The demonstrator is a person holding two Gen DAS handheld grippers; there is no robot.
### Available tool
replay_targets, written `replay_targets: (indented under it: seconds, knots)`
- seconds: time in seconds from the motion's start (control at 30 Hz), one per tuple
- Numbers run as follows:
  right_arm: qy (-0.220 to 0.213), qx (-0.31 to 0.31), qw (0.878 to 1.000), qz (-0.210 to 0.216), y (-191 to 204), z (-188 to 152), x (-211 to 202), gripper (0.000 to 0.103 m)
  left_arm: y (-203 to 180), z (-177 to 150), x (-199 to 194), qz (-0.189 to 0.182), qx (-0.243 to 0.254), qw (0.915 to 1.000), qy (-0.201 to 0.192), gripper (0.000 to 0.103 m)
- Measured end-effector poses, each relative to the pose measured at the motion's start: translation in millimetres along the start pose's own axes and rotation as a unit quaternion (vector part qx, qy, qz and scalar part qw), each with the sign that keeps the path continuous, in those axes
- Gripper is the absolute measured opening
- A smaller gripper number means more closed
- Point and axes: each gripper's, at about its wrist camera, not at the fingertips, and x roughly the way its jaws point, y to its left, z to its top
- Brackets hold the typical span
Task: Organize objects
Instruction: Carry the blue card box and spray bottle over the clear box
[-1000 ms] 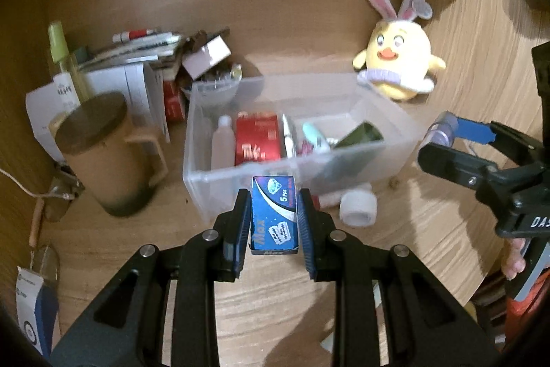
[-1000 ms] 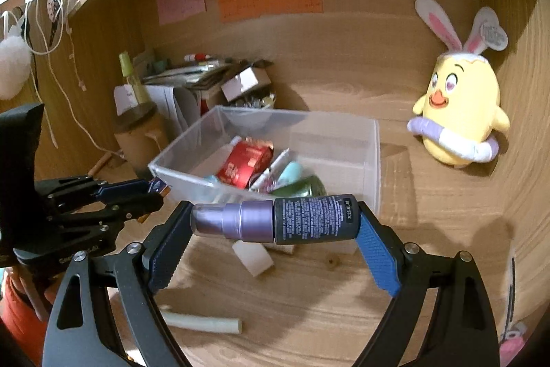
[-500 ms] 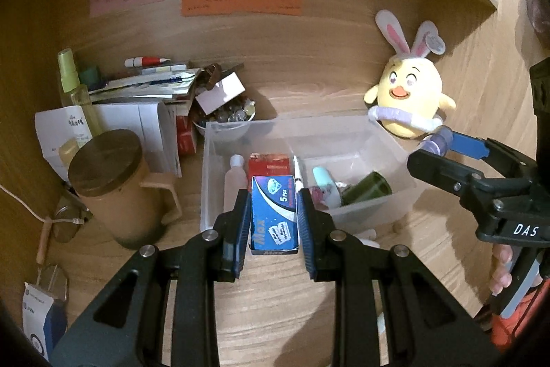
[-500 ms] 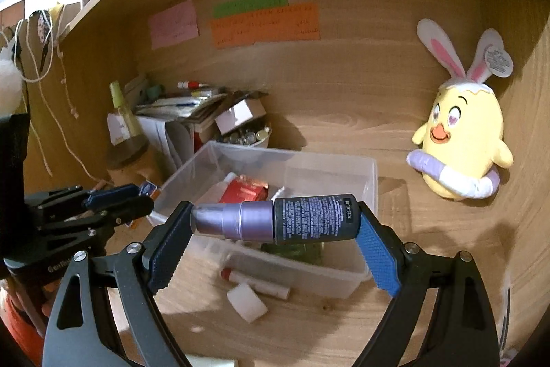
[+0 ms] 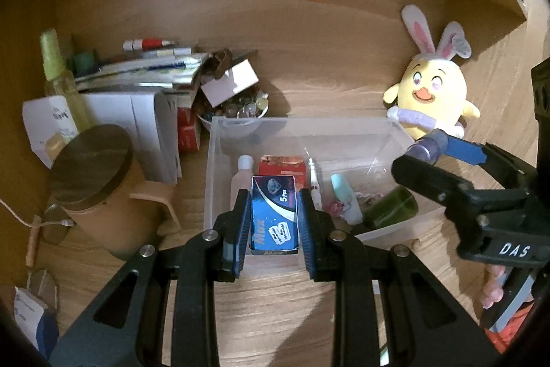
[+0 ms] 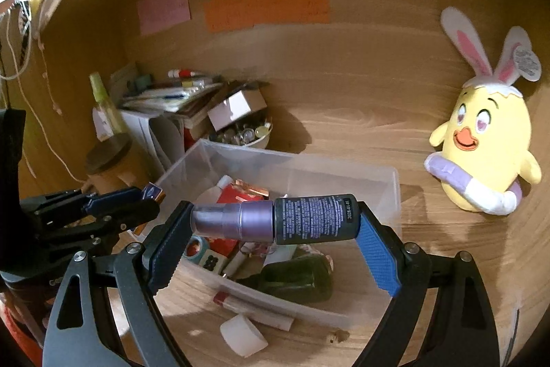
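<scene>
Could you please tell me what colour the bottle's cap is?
Metallic purple; the bottle itself is dark. The right wrist view shows it best.

left gripper drawn back from the clear bin, more of bin and back wall in view | right gripper likewise pulled back; white cap and lip-balm tube on desk now show below bin

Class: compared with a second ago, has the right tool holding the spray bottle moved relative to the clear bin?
Yes. The right tool with the spray bottle has advanced over the clear bin.
</scene>
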Motion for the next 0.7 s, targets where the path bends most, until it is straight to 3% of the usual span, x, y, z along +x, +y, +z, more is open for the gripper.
replay_targets:
  seconds: [0.4,0.7]
  knots:
    - [0.052,-0.012,0.998,-0.013,0,-11,42,0.089,-2,-3,38,-0.004,0.014,0.9990,0.043,0.027]
    - [0.064,-0.018,0.998,-0.021,-2,-15,49,0.089,-2,-5,49,-0.007,0.011,0.9982,0.058,0.028]
